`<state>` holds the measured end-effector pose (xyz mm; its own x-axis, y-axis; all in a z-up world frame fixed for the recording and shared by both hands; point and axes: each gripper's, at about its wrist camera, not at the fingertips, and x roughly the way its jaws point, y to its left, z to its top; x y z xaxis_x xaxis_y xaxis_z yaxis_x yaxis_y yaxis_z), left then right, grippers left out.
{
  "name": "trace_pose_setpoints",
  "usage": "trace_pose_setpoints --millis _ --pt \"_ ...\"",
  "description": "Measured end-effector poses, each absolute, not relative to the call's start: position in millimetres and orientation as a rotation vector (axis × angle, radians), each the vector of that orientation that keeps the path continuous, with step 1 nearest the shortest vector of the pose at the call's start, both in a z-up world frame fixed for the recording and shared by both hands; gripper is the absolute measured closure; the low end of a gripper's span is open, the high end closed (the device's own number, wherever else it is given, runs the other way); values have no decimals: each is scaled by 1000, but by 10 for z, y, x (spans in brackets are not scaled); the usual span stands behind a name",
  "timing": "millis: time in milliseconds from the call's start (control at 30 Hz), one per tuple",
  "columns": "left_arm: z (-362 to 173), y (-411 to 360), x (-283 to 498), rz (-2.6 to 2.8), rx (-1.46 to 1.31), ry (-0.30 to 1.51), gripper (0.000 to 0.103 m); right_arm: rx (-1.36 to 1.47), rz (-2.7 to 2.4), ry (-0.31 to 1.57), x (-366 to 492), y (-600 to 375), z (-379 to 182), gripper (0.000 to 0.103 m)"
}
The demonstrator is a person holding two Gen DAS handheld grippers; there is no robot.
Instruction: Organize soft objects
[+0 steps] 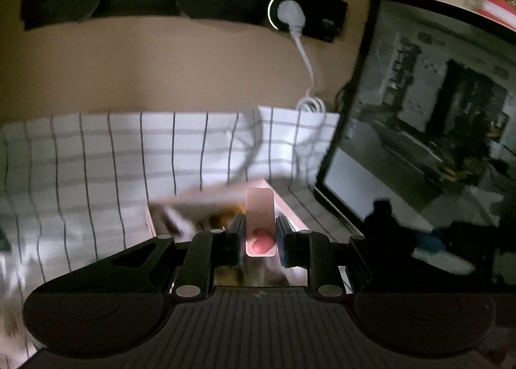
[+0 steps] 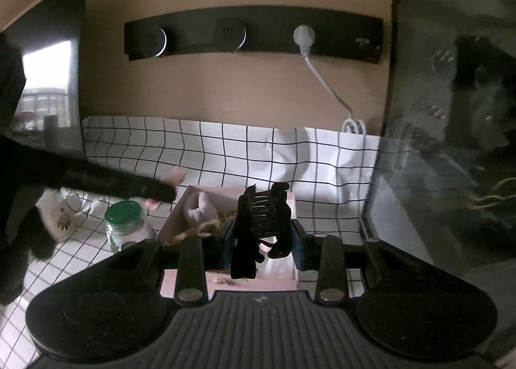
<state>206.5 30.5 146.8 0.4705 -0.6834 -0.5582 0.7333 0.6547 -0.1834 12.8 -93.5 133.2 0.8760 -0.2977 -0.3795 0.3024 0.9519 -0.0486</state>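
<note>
My left gripper [image 1: 259, 227] is shut on a flat pale pink piece with a red heart [image 1: 260, 224], held upright over an open pink box [image 1: 292, 212]. The box holds blurred soft items. In the right wrist view my right gripper [image 2: 262, 233] is shut on a black claw hair clip [image 2: 264, 219] above the same pink box [image 2: 183, 208]. A white rolled soft item [image 2: 200, 206] and a brownish fuzzy item [image 2: 206, 227] lie inside it. A black-sleeved arm [image 2: 106, 180] reaches in from the left towards the box.
A checked white cloth [image 2: 225, 150] covers the table and runs up the wall. A glass jar with a green lid [image 2: 124, 224] stands left of the box. A dark monitor [image 1: 419, 111] stands on the right. A black socket strip [image 2: 254, 33] with a white plug and cable hangs on the wall.
</note>
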Motion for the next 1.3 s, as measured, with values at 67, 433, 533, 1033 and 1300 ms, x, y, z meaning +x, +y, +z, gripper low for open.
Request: trace_pose_setpoints --millis 67,433,533,1033,1300 --pt "1486 170 2171 -868 114 611 80 30 -312 401 277 -998 1279 69" --pt "1180 -423 2576 -898 231 656 79 145 -318 475 843 -1294 872 45" --pt "1065 -346 2570 -927 167 696 79 152 -345 499 837 -1279 750 44" --pt "630 784 1520 -854 229 693 79 272 -486 683 -151 -621 208 38" --pt "127 1106 1111 -675 232 863 79 176 -557 748 -313 -560 189 30"
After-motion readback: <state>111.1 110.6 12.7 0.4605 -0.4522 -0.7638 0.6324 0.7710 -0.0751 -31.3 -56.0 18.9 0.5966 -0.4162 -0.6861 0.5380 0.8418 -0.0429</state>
